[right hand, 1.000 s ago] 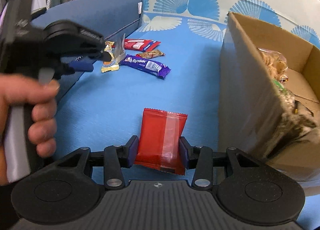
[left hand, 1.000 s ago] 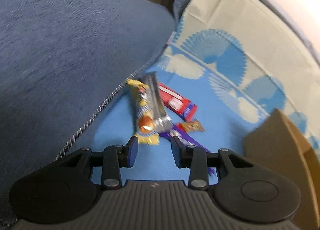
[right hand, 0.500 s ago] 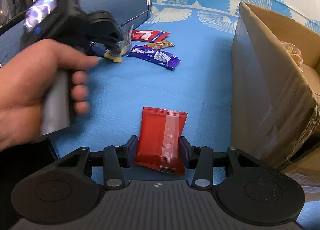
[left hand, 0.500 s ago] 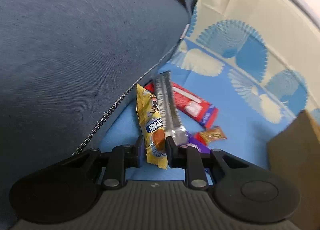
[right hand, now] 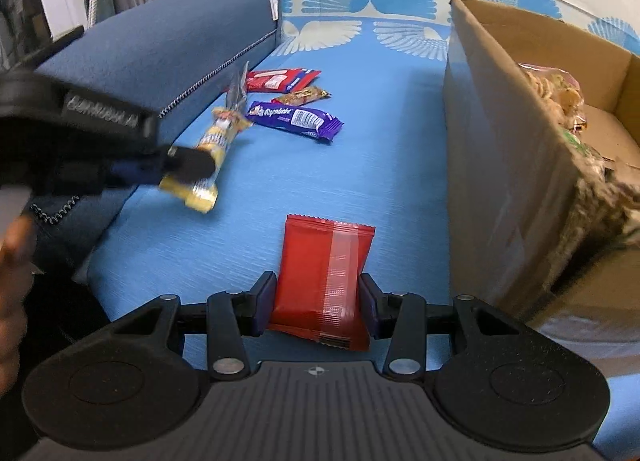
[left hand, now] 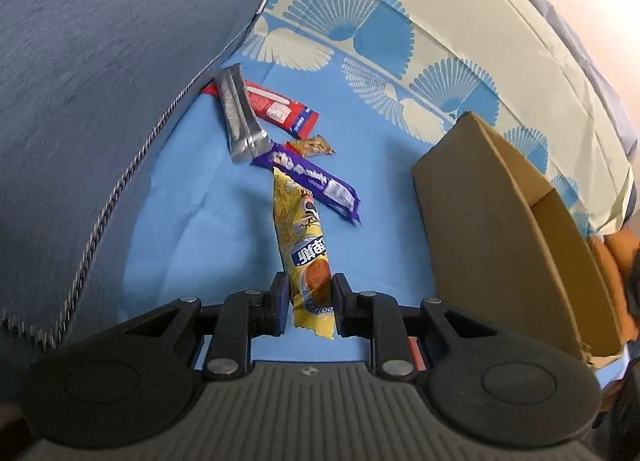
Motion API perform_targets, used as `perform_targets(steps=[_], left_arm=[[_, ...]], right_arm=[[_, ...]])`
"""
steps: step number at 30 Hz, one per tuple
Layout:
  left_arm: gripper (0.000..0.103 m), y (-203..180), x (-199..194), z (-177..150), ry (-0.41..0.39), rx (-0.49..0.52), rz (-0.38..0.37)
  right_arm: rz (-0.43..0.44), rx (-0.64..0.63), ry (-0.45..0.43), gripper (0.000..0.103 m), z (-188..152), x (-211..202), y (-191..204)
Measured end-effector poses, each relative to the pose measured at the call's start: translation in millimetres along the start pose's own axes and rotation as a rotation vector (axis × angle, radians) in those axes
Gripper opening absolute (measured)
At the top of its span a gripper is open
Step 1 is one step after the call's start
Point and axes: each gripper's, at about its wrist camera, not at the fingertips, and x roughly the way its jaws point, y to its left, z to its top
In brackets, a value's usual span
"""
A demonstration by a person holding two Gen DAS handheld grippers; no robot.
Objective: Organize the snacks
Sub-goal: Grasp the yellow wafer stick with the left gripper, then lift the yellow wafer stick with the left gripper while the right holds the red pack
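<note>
- Left gripper (left hand: pixel 309 303): fingers clamped on the lower end of the yellow snack bar (left hand: pixel 305 245). Bar is off the blue cushion (left hand: pixel 192 221), sticking forward and up from the jaws.
- Right gripper (right hand: pixel 317 303): fingers clamped on the sides of the red packet (right hand: pixel 325 281). Packet stands upright in the grip, above the cushion.
- Cardboard box (right hand: pixel 500 165) is to the right of both grippers, top open, some bagged snacks already inside. Right wrist view shows its near wall just beside the red packet.
- Loose on the cushion near the sofa armrest (left hand: pixel 100 81): silver bar (left hand: pixel 239 113), red-and-white wrapper (left hand: pixel 280 109), small orange-brown candy (left hand: pixel 312 145), purple bar (left hand: pixel 316 181). Silver bar lies over one end of the red-and-white wrapper and looks to be touching the purple bar's end.
- Step in hand, my read: both pickups done, carry to the box comes next.
- Next move needs: swing each gripper right and up over the box rim, clear the near wall, open the jaws above the inside.
- Left gripper is motion-blurred in the right wrist view, so I can't tell how deep the bar sits in the jaws. Looks like an end grip, bar could pivot.
- Four items left to collect after this.
</note>
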Motion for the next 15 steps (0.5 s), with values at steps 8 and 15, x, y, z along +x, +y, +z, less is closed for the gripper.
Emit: perform_targets(steps=[8, 15], left_arm=[[0.024, 13, 5, -13, 0.113, -0.141, 0.085], [0.034, 16, -1, -15, 0.075, -0.133, 0.102]], right_arm=[[0.013, -0.057, -0.01, 0.046, -9, -7, 6], [-0.006, -0.074, 0.003, 0.049, -14, -4, 11]])
